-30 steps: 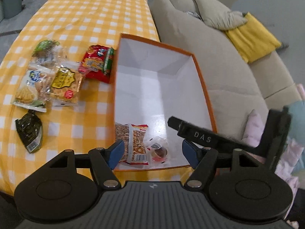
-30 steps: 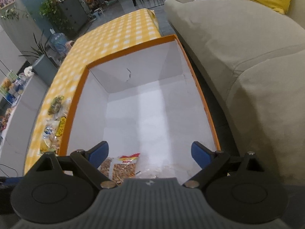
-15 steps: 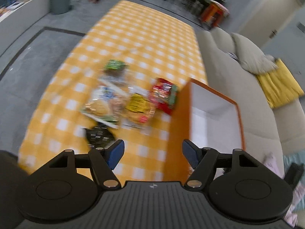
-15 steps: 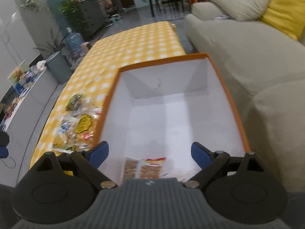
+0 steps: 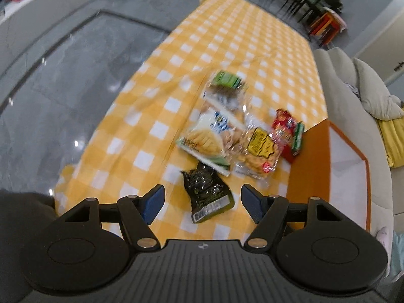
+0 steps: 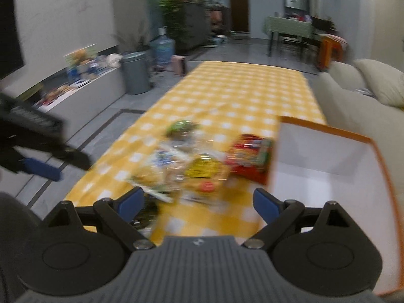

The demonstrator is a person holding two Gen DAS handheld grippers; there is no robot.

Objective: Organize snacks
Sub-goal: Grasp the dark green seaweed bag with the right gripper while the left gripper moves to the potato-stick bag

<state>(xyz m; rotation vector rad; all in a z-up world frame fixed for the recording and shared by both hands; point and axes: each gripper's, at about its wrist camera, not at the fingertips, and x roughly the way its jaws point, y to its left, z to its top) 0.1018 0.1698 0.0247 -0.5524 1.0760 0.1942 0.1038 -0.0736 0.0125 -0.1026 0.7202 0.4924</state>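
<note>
A crinkled dark green snack packet (image 5: 206, 195) lies lengthwise between the empty, wide-open left hand-held gripper (image 5: 202, 203) jaws, barcode end nearest.

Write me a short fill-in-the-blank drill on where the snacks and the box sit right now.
1. The tablecloth is checked white and ____.
2. The dark green packet lies nearest the ____ gripper.
3. The red packet lies right beside the orange ____.
4. Nothing is between the right gripper's jaws; they are ____.

Missing words: yellow; left; box; open
</note>
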